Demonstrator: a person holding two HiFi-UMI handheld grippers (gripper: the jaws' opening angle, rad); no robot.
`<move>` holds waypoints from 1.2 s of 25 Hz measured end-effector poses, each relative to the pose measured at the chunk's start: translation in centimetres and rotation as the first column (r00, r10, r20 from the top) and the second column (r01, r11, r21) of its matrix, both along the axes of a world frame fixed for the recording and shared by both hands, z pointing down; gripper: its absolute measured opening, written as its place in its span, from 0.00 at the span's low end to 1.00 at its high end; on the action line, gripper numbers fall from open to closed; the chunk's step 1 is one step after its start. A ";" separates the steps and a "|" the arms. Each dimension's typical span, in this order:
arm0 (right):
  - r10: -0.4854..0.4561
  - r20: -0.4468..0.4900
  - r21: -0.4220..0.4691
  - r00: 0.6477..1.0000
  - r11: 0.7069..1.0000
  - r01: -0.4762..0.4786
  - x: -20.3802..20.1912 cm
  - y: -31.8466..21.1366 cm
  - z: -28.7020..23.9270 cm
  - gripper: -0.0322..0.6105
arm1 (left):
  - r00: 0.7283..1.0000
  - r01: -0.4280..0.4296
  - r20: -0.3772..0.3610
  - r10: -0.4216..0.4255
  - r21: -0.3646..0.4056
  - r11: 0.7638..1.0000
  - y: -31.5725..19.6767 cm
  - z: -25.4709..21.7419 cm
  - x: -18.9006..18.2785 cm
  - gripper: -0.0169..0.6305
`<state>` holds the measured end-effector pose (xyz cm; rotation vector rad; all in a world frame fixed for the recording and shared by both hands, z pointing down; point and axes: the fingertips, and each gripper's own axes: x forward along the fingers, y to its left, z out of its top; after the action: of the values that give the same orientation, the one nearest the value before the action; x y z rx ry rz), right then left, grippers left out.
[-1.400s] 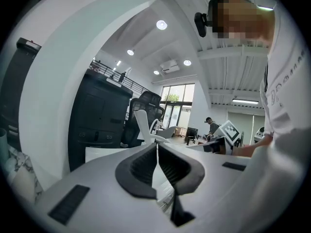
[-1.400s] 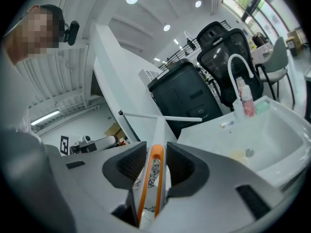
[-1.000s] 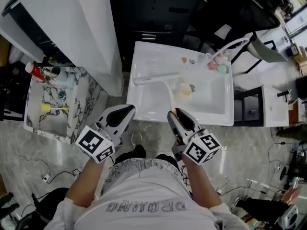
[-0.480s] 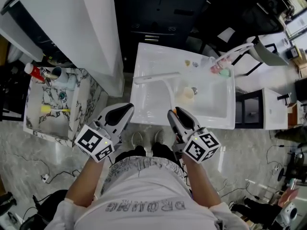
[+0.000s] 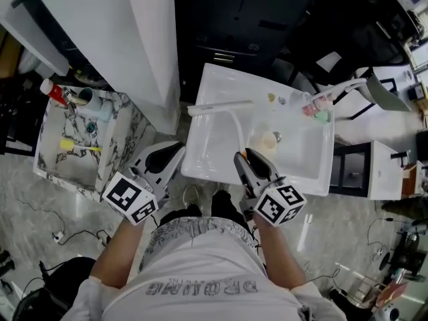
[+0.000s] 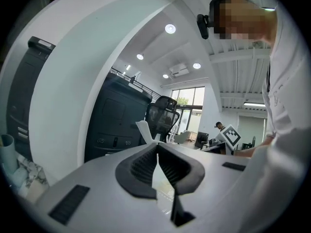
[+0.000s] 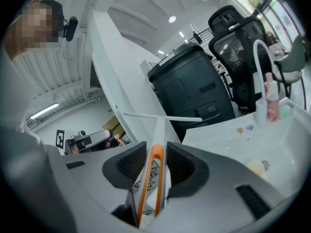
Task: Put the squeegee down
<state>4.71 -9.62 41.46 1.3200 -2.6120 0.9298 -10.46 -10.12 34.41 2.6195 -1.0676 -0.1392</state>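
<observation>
The squeegee (image 5: pixel 227 112) has a white blade and a white handle with an orange edge. My right gripper (image 5: pixel 246 155) is shut on that handle and holds the blade out over the left part of the white sink (image 5: pixel 314 169). In the right gripper view the handle (image 7: pixel 154 176) runs up between the jaws of my right gripper (image 7: pixel 156 155) to the blade (image 7: pixel 163 118). My left gripper (image 5: pixel 174 148) hovers just left of the sink's front corner. In its own view the left gripper (image 6: pixel 157 149) is shut with nothing between its pads.
A round beige piece (image 5: pixel 267 141) lies in the basin by the drain. A white faucet (image 5: pixel 348 85) and pink and green items (image 5: pixel 319 109) stand at the far right corner. To the left is a marble shelf (image 5: pixel 50 159) with a red bottle, cups and a yellow brush.
The head view has shifted, so the sink sits a little further right and lower. Both grippers and the squeegee hold nearly the same pose over the sink.
</observation>
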 end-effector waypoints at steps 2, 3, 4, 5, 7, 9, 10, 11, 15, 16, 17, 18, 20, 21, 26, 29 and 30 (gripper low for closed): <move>-0.016 -0.017 0.002 1.000 1.000 0.016 -0.1 -0.9 0.1 0.27 | 1.000 0.016 0.006 -0.016 -0.007 1.000 -0.5 0.2 -0.1 0.07; -0.024 -0.027 0.001 0.999 1.000 0.025 0.0 -1.3 0.2 0.27 | 1.000 0.025 0.009 -0.025 -0.012 1.000 -0.7 0.3 -0.1 0.07; -0.033 -0.033 0.000 0.999 0.999 0.033 0.0 -1.8 0.4 0.27 | 0.999 0.035 0.011 -0.035 -0.016 0.999 -1.0 0.4 -0.1 0.07; -0.041 -0.035 -0.001 0.999 0.999 0.041 0.1 -2.3 0.5 0.27 | 0.999 0.045 0.014 -0.045 -0.019 0.999 -1.2 0.5 -0.1 0.07; -0.055 -0.039 -0.003 0.998 0.998 0.055 0.5 -3.3 0.8 0.27 | 0.998 0.062 0.019 -0.061 -0.024 0.998 -1.8 0.5 0.2 0.07; -0.067 -0.043 -0.005 0.997 0.998 0.067 0.9 -4.3 1.1 0.27 | 0.997 0.076 0.025 -0.075 -0.029 0.997 -2.3 0.6 0.5 0.07; -0.073 -0.044 -0.007 0.996 0.997 0.072 1.1 -4.7 1.3 0.27 | 0.996 0.083 0.028 -0.082 -0.031 0.996 -2.6 0.7 0.7 0.07; -0.079 -0.046 -0.008 0.996 0.997 0.079 1.3 -5.2 1.5 0.27 | 0.995 0.091 0.032 -0.089 -0.032 0.995 -2.9 0.7 0.9 0.07; -0.112 -0.054 -0.014 0.992 0.994 0.111 2.1 -7.3 2.2 0.27 | 0.991 0.126 0.050 -0.124 -0.035 0.991 -4.1 0.6 1.8 0.07; -0.120 -0.057 -0.014 0.991 0.993 0.120 2.3 -7.8 2.3 0.27 | 0.990 0.136 0.054 -0.133 -0.036 0.990 -4.3 0.6 2.0 0.07; -0.128 -0.060 -0.013 0.990 0.992 0.127 2.5 -8.3 2.5 0.27 | 0.988 0.145 0.057 -0.143 -0.037 0.989 -4.6 0.6 2.2 0.07; -0.135 -0.064 -0.012 0.989 0.991 0.135 2.7 -8.9 2.6 0.27 | 0.987 0.155 0.060 -0.152 -0.038 0.987 -4.8 0.6 2.4 0.07; -0.151 -0.073 -0.011 0.986 0.989 0.150 3.0 -9.9 3.0 0.27 | 0.983 0.175 0.066 -0.172 -0.042 0.984 -5.2 0.6 2.7 0.07; -0.160 -0.078 -0.011 0.984 0.987 0.159 3.1 -10.4 3.2 0.27 | 0.981 0.186 0.069 -0.182 -0.045 0.982 -5.4 0.7 2.8 0.07; -0.203 -0.098 -0.017 0.974 0.979 0.203 3.6 -12.5 4.1 0.27 | 0.970 0.236 0.082 -0.231 -0.064 0.970 -6.2 1.3 3.3 0.07; -0.225 -0.111 -0.025 0.968 0.974 0.224 3.8 -13.7 4.9 0.27 | 0.963 0.261 0.088 -0.254 -0.077 0.962 -6.9 2.0 3.5 0.07; -0.231 -0.115 -0.029 0.966 0.973 0.230 3.8 -14.1 5.2 0.27 | 0.961 0.268 0.090 -0.261 -0.082 0.960 -7.1 2.3 3.5 0.07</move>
<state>8.53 -23.68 46.68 1.0052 -2.5903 0.8075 -6.95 -17.23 36.73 2.4063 -1.4140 -0.0431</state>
